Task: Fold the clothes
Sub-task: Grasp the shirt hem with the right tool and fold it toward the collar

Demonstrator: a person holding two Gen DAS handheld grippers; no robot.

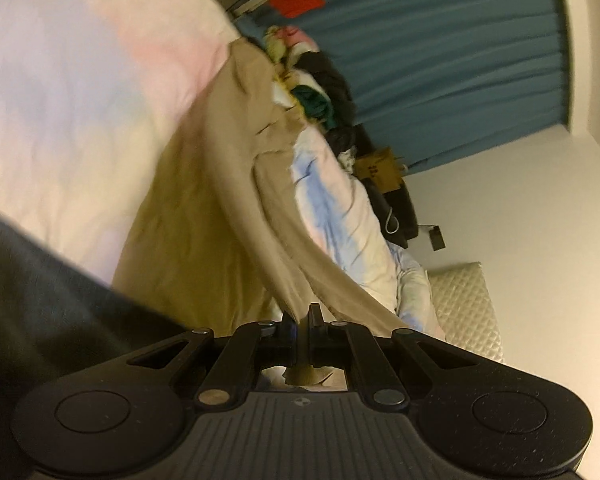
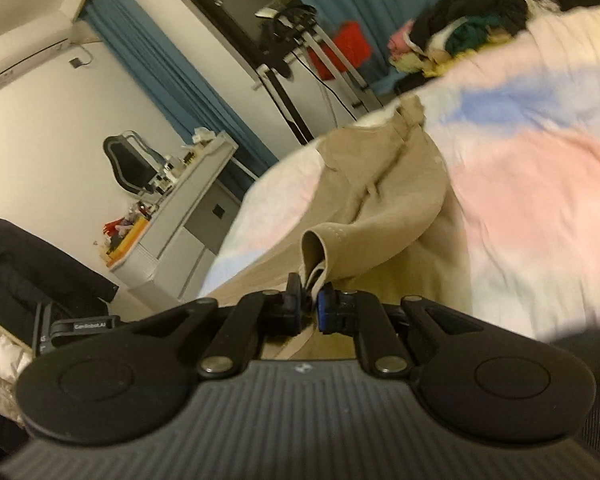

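A pair of tan trousers [image 1: 204, 216] lies stretched across a pastel bedspread [image 1: 60, 92]. My left gripper [image 1: 300, 316] is shut on one end of the trousers, and the cloth rises from its fingertips in a taut band. In the right wrist view the tan trousers [image 2: 380, 184] run away toward their waistband near the bed's far edge. My right gripper [image 2: 310, 292] is shut on a folded hem of the trousers, with a loop of cloth standing up between the fingers.
A heap of mixed clothes [image 2: 460, 36] sits at the far end of the pastel bedspread [image 2: 540, 168]. Blue curtains [image 1: 440, 52] hang behind. A white desk [image 2: 180, 216] with clutter and a black chair [image 2: 132, 164] stand left of the bed. A quilted cushion [image 1: 464, 308] lies at the right.
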